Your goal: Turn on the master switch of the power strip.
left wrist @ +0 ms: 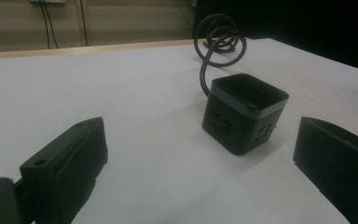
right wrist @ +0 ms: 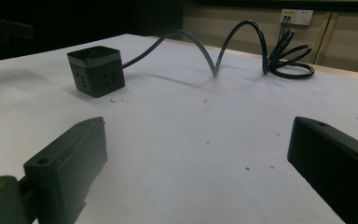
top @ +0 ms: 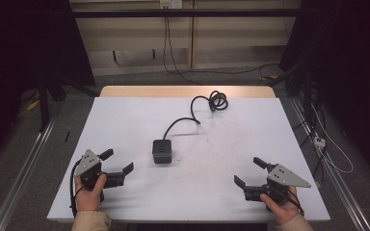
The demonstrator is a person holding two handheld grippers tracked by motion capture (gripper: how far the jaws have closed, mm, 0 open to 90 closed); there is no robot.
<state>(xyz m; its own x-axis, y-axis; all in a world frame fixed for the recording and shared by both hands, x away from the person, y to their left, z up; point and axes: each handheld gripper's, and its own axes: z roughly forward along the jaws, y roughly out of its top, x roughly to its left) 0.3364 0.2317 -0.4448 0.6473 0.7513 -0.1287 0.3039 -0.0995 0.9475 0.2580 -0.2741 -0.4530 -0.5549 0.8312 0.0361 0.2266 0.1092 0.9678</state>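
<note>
A black cube power socket point(top: 162, 151) sits near the middle of the white table point(top: 125, 115); its black cable point(top: 192, 111) arches back to a coil point(top: 217, 100) near the far edge. My left gripper point(top: 117, 161) rests at the front left, open, jaws wide apart and empty, pointing toward the cube point(left wrist: 242, 112), which stands a short way ahead of it. At the front right my right gripper point(top: 248, 171) is open and empty too; the cube point(right wrist: 96, 70) lies farther off to its left, with the cable point(right wrist: 214, 51) and coil point(right wrist: 291, 63) beyond.
The white table top ends in a wooden strip point(top: 188, 91) at the far edge. Loose cables point(top: 327, 144) lie on the floor to the right, and metal rails point(top: 21, 173) run along both sides of the table.
</note>
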